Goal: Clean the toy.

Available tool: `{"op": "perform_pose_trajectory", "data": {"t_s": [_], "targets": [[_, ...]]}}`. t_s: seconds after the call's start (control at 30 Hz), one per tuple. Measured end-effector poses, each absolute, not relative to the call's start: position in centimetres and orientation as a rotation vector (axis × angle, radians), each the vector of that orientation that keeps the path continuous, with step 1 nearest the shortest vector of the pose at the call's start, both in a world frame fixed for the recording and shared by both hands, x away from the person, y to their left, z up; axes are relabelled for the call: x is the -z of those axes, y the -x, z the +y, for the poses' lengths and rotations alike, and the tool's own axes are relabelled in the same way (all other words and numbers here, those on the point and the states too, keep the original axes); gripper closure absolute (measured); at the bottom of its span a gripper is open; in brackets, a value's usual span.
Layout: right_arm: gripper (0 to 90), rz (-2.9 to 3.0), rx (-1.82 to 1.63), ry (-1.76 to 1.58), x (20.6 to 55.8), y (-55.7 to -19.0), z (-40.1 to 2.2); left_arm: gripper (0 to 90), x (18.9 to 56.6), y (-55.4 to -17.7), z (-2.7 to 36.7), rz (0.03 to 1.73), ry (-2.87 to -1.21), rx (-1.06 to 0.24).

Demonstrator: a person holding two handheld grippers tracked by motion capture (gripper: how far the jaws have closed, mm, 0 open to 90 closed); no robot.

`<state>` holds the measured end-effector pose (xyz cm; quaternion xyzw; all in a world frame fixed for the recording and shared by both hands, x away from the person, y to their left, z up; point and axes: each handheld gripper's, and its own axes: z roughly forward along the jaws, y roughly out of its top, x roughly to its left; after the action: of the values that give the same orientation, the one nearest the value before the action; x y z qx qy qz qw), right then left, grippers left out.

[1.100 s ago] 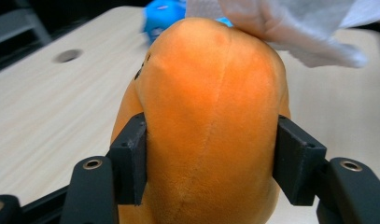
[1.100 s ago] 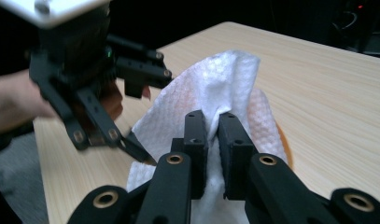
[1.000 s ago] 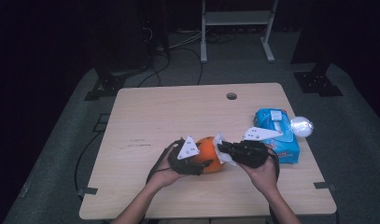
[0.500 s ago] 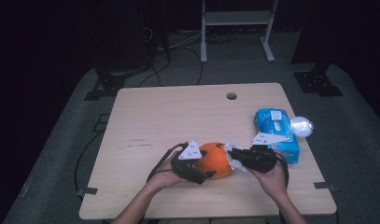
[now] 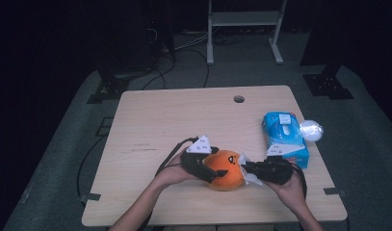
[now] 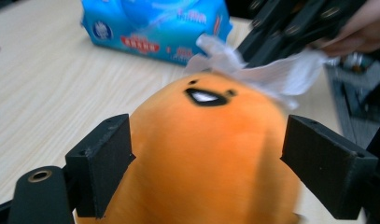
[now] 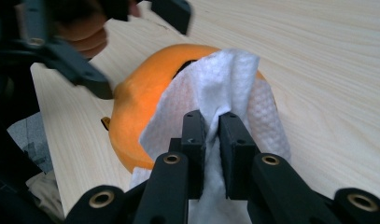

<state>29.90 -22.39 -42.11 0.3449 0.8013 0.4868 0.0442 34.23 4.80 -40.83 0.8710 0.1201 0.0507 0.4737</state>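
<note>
An orange plush toy point(image 5: 227, 169) with a small black mouth lies on the wooden table point(image 5: 184, 115) near its front edge. My left gripper point(image 5: 217, 163) comes at it from the left. Its jaws have just been opening and now stand open on either side of the toy point(image 6: 211, 154) without squeezing it. My right gripper point(image 5: 245, 168) comes from the right and is shut on a white tissue point(image 7: 215, 84). The tissue point(image 6: 271, 77) is draped against the toy's face side point(image 7: 141, 93). In its own view, the right gripper point(image 7: 212, 130) pinches the tissue's fold tightly.
A blue pack of tissues point(image 5: 284, 137) lies at the right edge of the table, just behind my right hand. A white round object point(image 5: 311, 130) sits beside it. A cable hole point(image 5: 239, 99) is at the back. Dark floor and cables surround the table.
The toy and both grippers have shifted right and nearer the front edge. The left jaws have spread wider around the toy. The right gripper keeps the tissue against it.
</note>
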Motion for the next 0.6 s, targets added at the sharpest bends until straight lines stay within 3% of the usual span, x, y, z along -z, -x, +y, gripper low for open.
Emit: {"op": "perform_pose_trajectory", "data": {"t_s": [0.2,0.27,0.4,0.6], "targets": [[79.6,2.461,-1.444,-1.068,42.6,-30.0,-23.0,14.1,42.9,-35.4,2.8,0.263,-2.158,-0.065],[79.6,2.452,-1.451,-1.092,42.9,-30.1,-23.4,23.3,43.3,-35.2,2.9,0.261,-2.138,-0.067],[79.5,2.434,-1.465,-1.118,43.0,-30.1,-23.7,50.3,42.8,-34.6,3.1,0.269,-2.144,-0.119],[80.2,2.353,-1.521,-1.144,42.3,-30.4,-23.7,53.1,41.1,-33.5,3.3,0.271,-2.13,-0.28]]}}
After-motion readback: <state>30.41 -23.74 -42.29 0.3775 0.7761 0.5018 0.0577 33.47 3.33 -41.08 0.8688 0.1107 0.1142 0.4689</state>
